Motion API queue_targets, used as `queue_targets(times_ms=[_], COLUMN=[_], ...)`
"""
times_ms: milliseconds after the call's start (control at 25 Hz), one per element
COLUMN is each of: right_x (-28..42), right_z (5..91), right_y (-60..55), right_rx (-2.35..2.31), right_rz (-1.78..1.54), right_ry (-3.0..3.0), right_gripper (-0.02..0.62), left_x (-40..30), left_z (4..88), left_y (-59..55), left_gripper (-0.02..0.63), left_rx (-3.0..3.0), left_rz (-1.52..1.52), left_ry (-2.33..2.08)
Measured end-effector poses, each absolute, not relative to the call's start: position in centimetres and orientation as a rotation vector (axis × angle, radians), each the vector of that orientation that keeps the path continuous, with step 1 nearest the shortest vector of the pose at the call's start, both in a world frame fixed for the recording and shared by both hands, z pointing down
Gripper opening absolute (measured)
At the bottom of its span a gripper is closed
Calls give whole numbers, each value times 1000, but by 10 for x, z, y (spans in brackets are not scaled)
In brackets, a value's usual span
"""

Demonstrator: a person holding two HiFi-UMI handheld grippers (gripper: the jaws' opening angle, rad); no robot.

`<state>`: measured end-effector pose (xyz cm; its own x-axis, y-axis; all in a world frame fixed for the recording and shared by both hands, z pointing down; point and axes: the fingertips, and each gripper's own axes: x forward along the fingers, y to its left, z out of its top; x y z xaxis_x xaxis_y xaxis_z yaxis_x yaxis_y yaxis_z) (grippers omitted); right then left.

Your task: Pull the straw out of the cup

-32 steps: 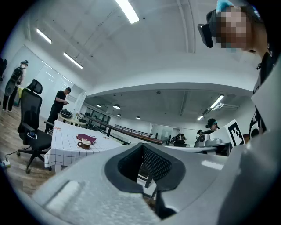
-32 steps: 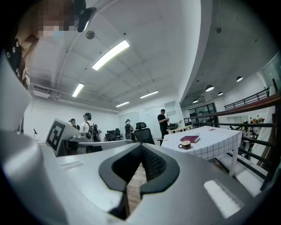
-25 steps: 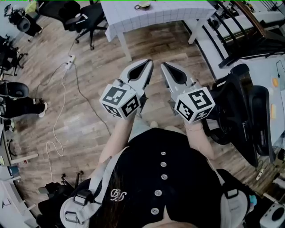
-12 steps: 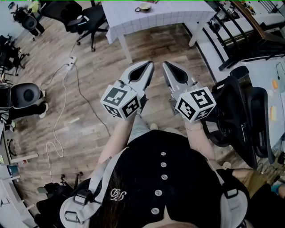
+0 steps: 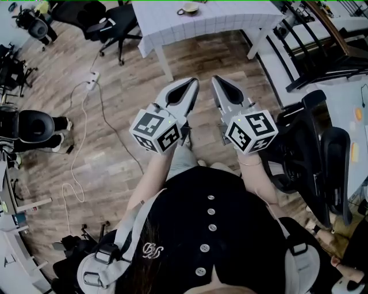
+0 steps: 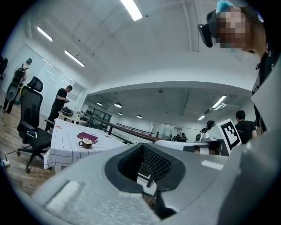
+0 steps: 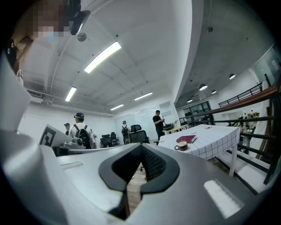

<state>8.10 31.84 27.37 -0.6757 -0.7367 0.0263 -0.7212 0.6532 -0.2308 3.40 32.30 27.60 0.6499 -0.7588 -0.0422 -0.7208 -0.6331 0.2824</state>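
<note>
Grey moulded plastic on left gripper (image 5: 194, 82) and right gripper (image 5: 215, 80), jaws pressed together around a teardrop hollow lined with ribbed black pads, gripping nothing. Black-and-white square markers on both cubes. Pale embroidered mark on the black buttoned top, unreadable. Brown cup (image 5: 187, 8) beside a dark red book (image 7: 186, 139), in from the near edge of the grid-checked table (image 5: 230, 23); straw too small to make out. Between: wood-plank floor (image 5: 121, 115), trailing white cable (image 5: 77, 149), black office chairs (image 5: 112, 26).

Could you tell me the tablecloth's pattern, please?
Tablecloth: white, thin dark grid; best in right gripper view.
</note>
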Motion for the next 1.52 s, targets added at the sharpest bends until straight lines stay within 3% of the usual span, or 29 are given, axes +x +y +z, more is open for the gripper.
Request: queue_targets(times_ms=[840, 1520], right_x=[12, -7], right_z=[268, 294], right_y=[105, 40], right_rx=[-1373, -1447], right_rz=[-316, -462], right_ry=[2729, 2663], right_gripper=[0, 0], left_x=[-29, -55], left_z=[266, 302], left_y=[93, 30], left_gripper=[-3, -3], left_rx=[2720, 2656], left_rz=[-200, -169], left_ry=[-1033, -950])
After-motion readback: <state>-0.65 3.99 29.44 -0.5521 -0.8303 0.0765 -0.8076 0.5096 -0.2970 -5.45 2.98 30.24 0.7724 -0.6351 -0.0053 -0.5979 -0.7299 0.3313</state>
